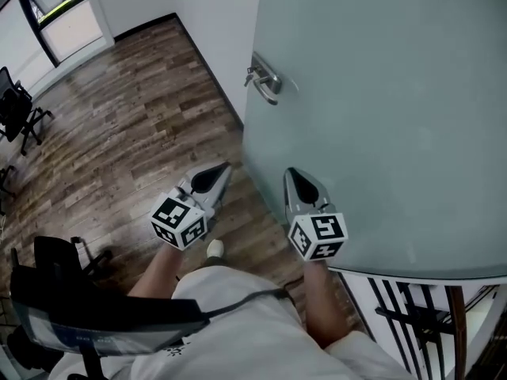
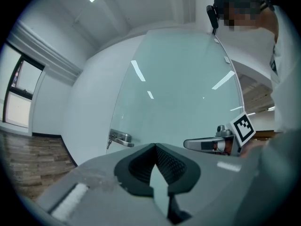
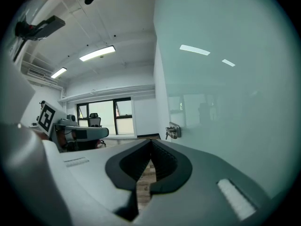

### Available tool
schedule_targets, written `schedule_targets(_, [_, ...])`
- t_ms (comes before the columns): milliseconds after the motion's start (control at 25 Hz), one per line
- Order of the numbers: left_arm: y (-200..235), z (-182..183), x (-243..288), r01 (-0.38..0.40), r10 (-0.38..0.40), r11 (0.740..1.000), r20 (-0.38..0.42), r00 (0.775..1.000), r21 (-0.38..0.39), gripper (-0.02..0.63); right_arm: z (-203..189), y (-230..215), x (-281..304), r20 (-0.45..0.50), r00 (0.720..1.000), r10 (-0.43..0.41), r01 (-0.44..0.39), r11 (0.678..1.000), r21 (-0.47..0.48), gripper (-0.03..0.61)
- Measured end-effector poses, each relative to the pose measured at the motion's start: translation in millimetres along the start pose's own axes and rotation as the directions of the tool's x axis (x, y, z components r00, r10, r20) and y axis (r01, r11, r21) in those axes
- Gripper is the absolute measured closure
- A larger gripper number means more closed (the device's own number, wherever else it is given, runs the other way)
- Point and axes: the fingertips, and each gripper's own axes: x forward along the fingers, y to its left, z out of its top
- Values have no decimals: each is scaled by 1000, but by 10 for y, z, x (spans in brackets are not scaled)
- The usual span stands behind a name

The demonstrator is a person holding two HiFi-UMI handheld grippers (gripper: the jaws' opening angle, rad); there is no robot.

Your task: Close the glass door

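From the head view, the frosted glass door (image 1: 380, 117) fills the right side, its free edge running down the middle of the picture over the wooden floor (image 1: 135, 133), with a metal handle (image 1: 265, 77) near that edge. The left gripper (image 1: 218, 172) points forward just left of the door's edge, and the right gripper (image 1: 295, 176) points at the door's face low down; whether it touches the glass cannot be told. A shoe (image 1: 215, 248) shows below the left gripper, and an office chair (image 1: 17, 115) stands well apart at the far left. In the left gripper view, the fingers (image 2: 141, 166) are together at their tips with nothing between them; the glass door stands ahead, its handle at lower left, and the right gripper appears at the right with its marker cube (image 2: 243, 127). In the right gripper view, that gripper's fingers (image 3: 129, 164) also meet at the tips and hold nothing; the door runs along the right, the handle just past the fingertips, and windows (image 3: 110, 117) line the far wall.
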Motion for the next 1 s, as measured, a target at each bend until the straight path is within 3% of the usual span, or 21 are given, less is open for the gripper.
schedule_targets(520, [971,186,325,122,-122,992,-32,992,0,609,160,-8,999,-39,992,-121,119,992,-36,569])
schedule_targets(1000, [1139,86,606,163,-165,986,-42,985,-38,608,121,-175,1333,-69,990,-126,123,992,-34,569])
